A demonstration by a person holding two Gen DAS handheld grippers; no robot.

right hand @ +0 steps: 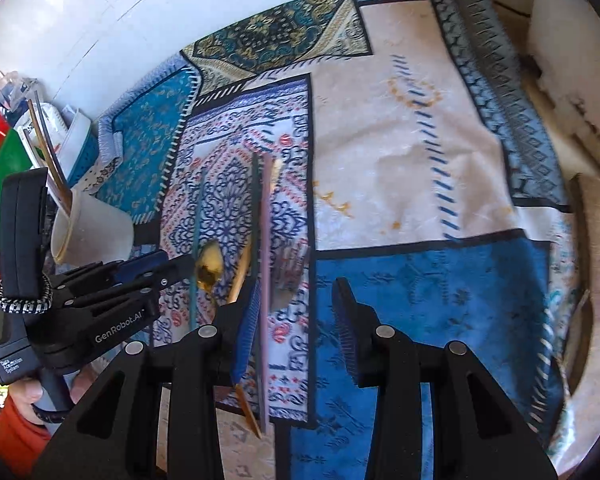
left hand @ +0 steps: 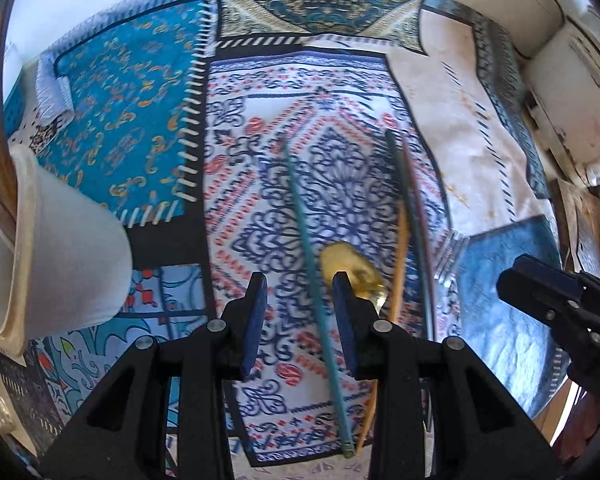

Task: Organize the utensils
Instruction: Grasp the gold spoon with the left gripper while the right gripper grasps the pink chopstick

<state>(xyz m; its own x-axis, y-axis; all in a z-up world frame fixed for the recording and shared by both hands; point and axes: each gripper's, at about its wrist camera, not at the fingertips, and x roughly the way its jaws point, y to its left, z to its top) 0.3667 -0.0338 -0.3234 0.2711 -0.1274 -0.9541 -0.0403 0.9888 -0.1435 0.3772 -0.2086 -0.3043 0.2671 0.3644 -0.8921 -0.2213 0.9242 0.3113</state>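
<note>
- The left gripper (left hand: 300,292) points steeply down over the patterned cloth (left hand: 440,120); its blue-padded jaws stand partly apart with nothing clamped. A teal chopstick (left hand: 316,280) lies on the cloth below and runs through the gap between them; whether a pad touches it I cannot tell.
- The gold spoon (left hand: 350,266) lies just beside the right-hand pad of that gripper, its bowl partly hidden behind the pad.
- Next to the spoon, further toward the cloth's right edge, lie a dark green chopstick (left hand: 406,208) and a pinkish one tight against it, with a gold handle (left hand: 400,256) between them and the spoon.
- The right gripper (right hand: 296,312) also hovers partly open and empty, mostly above the blue patch of the cloth (right hand: 420,300). Its left pad overlaps the pink chopstick (right hand: 265,280); contact cannot be told.
- A blurred fork (right hand: 296,264) lies just ahead of that gap, beside the pink chopstick.
- Near the cloth's left edge stands a white cup (right hand: 96,232), tilted in the fisheye view, holding gold and dark utensil handles (right hand: 46,148).
- Beyond the cup, red and green boxes (right hand: 4,156) crowd the far-left corner.
- A hand (right hand: 32,394) with an orange sleeve grips the left gripper's handle.
</note>
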